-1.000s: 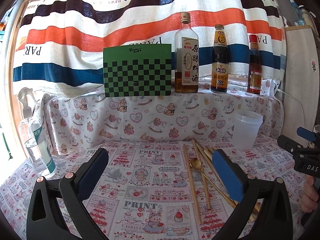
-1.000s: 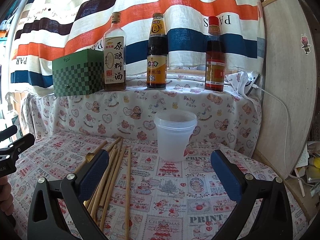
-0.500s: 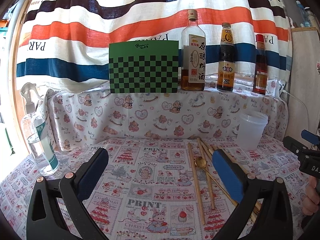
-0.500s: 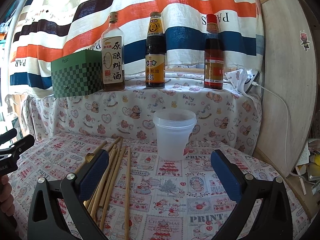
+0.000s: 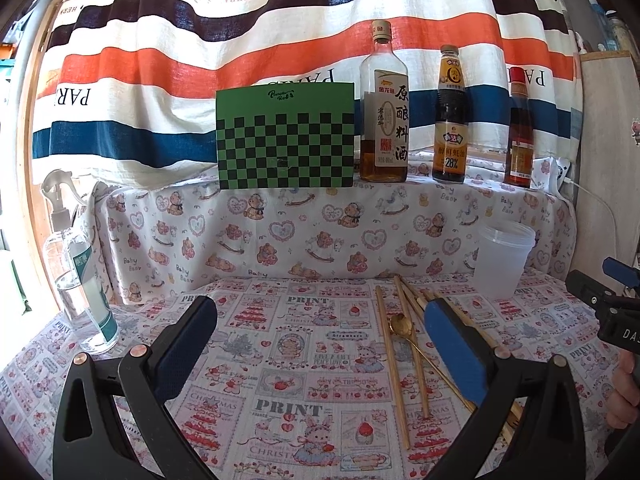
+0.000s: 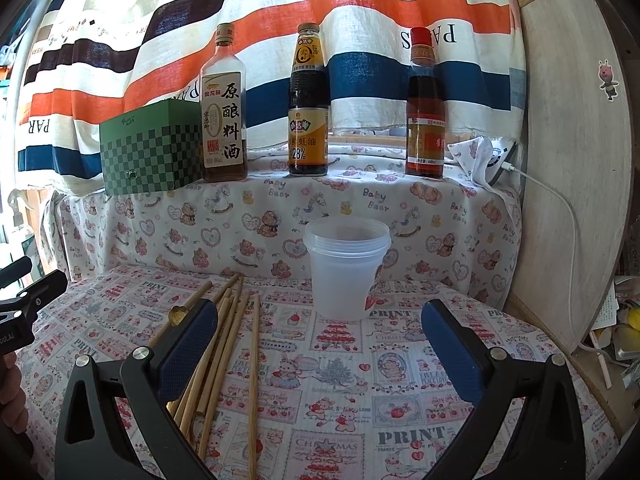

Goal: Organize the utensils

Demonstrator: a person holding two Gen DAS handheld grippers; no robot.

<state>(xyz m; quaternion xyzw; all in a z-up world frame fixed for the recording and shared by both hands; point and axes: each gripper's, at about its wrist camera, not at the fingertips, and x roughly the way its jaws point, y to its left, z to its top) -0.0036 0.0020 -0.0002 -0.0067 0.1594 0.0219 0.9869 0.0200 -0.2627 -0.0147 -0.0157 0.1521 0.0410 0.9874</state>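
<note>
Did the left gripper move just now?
Yes. The left gripper has pulled back from the green box, which looks smaller and lower than before.

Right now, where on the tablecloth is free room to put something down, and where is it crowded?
Free: the printed tablecloth between the spray bottle and the chopsticks; also the patch right of the plastic cup, toward the wooden board. Crowded: the chopsticks with the gold spoon, left of the cup.

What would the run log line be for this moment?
left gripper: open, empty | right gripper: open, empty | wooden chopsticks, gold metal spoon: on table | translucent plastic cup: upright
</note>
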